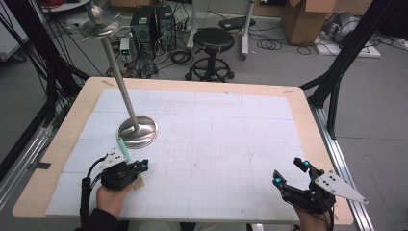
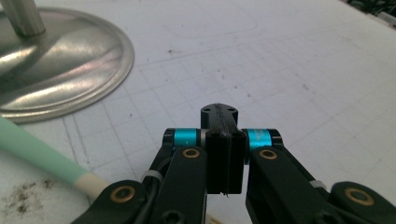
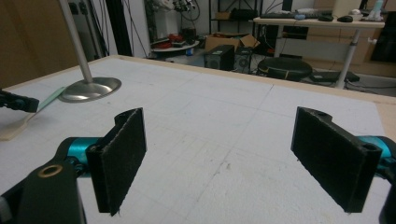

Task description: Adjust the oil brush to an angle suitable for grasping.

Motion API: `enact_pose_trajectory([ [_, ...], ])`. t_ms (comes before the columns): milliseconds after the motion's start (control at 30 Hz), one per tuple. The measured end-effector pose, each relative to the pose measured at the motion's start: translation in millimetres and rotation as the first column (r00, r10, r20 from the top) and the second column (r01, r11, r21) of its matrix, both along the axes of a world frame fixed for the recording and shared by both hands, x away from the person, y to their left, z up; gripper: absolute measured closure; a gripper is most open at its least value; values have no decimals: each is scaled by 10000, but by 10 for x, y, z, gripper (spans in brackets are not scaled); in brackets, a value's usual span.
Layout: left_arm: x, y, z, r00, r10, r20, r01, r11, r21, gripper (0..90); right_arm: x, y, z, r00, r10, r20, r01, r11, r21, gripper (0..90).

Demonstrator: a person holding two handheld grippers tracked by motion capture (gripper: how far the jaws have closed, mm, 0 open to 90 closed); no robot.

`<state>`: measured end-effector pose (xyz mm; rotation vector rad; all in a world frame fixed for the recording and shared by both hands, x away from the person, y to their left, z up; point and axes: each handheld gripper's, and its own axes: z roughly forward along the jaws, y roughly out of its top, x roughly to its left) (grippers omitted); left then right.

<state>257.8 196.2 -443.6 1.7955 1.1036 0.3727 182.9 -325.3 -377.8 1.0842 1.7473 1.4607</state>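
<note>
My left gripper (image 1: 143, 165) rests low over the white gridded mat (image 1: 207, 139) at the front left. In the left gripper view its jaws (image 2: 219, 112) are pressed together with nothing between them. A slim tool with a green handle (image 1: 123, 148) and a cream end (image 1: 139, 183) lies on the mat and passes under this gripper's body. The green handle (image 2: 37, 154) runs past on the left, outside the jaws. My right gripper (image 1: 290, 171) is at the front right, open wide and empty, with both black pads (image 3: 119, 158) showing.
A metal stand with a round shiny base (image 1: 138, 131), a leaning pole (image 1: 118, 82) and a small dish on top (image 1: 98, 26) stands just beyond my left gripper. The wooden table edge (image 1: 308, 120) frames the mat. A stool (image 1: 213, 41) and boxes are on the floor behind.
</note>
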Motion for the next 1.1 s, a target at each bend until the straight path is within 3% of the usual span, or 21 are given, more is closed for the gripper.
enact_pose_trajectory([
  [100,35,-3,-43,9991,16,-414,3,9990,444,896,0,13,0,10000,19,-4,-19,10000,3,171],
  [267,36,5,-74,9963,-91,-854,156,9970,762,896,8,11,-3,10000,12,-27,-13,10000,-38,171],
  [567,-15,49,-74,9936,-165,-1120,244,9973,691,896,-9,1,7,10000,-22,23,22,10000,39,172],
  [867,-119,267,-34,9849,-208,-1720,312,9978,580,895,-22,-25,21,9999,-53,103,52,10000,78,172],
  [1100,-235,640,-4,9790,-59,-2038,199,9976,665,894,-19,-3,25,9999,-45,105,44,10000,40,172],
])
